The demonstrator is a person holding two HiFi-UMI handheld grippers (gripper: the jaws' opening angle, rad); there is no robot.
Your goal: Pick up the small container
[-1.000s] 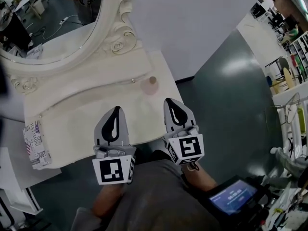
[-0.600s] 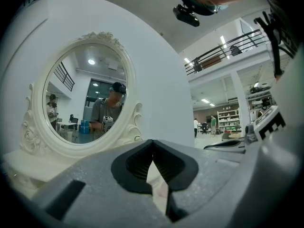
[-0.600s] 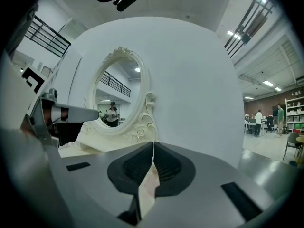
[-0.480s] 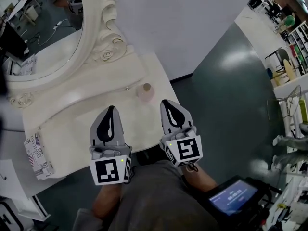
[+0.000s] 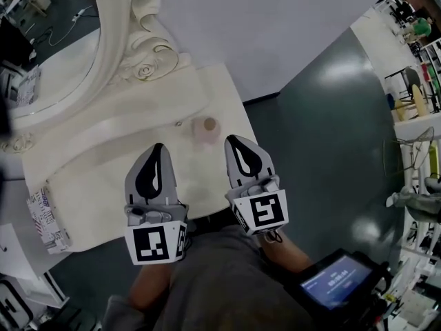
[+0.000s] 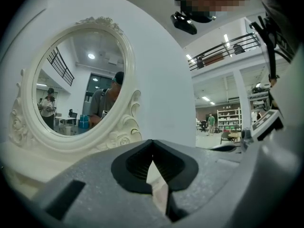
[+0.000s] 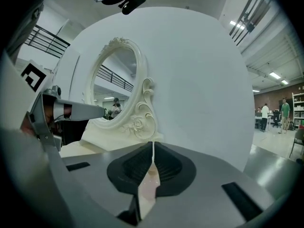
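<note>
A small pinkish container (image 5: 205,129) with a round lid stands on the white dressing table (image 5: 103,164), near its right end. In the head view it sits between and just beyond my two gripper tips. My left gripper (image 5: 157,147) hovers over the table's front part, to the container's near left, shut and empty. My right gripper (image 5: 233,141) is over the table's right front corner, close to the container's right, also shut with nothing held. A pinkish patch shows through the slit below the closed right gripper (image 7: 153,145). The left gripper (image 6: 152,141) faces the mirror, its jaws together.
An ornate white oval mirror (image 5: 62,61) rises at the table's back left against a white wall (image 5: 262,26). A printed box (image 5: 43,219) hangs at the table's left edge. Grey floor (image 5: 324,136) lies to the right. A handheld screen device (image 5: 334,278) is at lower right.
The head view has drifted, so the table and mirror sit differently in frame. Both grippers have eased forward a little and the container now lies closer to the right tip. Both stay shut.
</note>
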